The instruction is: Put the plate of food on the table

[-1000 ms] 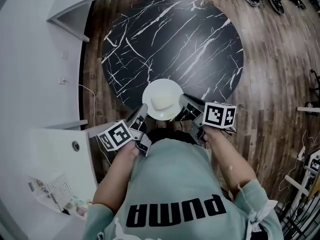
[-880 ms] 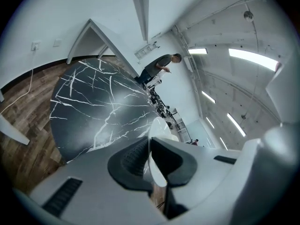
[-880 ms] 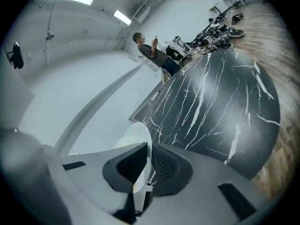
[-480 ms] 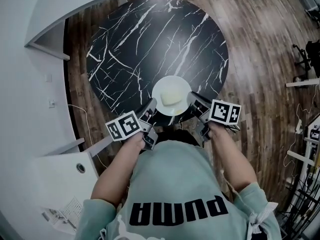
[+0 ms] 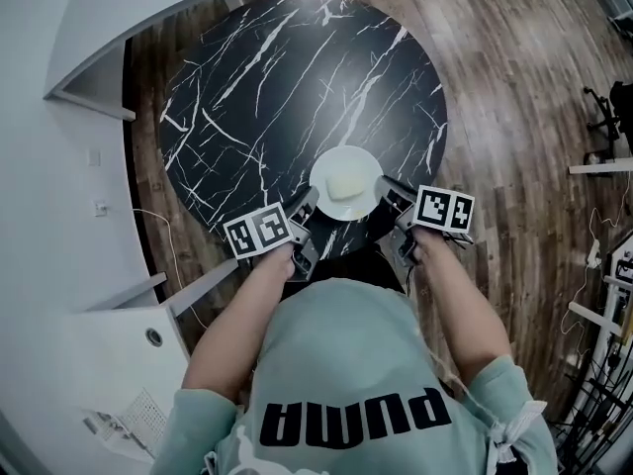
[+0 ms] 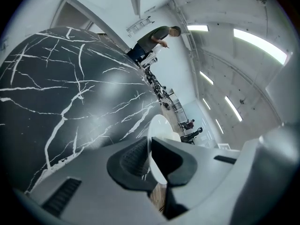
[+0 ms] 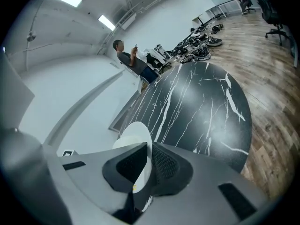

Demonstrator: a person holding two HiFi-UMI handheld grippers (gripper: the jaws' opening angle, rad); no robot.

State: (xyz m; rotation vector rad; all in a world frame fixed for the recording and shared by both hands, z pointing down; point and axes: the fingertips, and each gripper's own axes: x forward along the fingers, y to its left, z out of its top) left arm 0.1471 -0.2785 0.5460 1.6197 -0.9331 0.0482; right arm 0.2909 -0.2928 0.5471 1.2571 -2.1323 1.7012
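A white plate (image 5: 368, 170) with a pale yellow piece of food (image 5: 345, 183) on it hangs over the near edge of the round black marble table (image 5: 287, 77). My left gripper (image 5: 311, 205) is shut on the plate's left rim. At the plate's right rim my right gripper (image 5: 384, 198) is shut too. In the left gripper view the plate (image 6: 157, 125) stands edge-on between the dark pads (image 6: 133, 161). The right gripper view shows the plate (image 7: 137, 134) pinched the same way, with the marble table (image 7: 201, 107) beyond it.
White counters and a wall (image 5: 59, 146) stand to the left of the table. Wooden floor (image 5: 514, 97) surrounds it. Office chairs and stands (image 5: 603, 117) are at the right. A person (image 7: 133, 62) stands at the table's far side near a heap of equipment (image 7: 197, 50).
The plate and both grippers have moved forward, from the table's near rim to just over its top. The view has shifted along with them.
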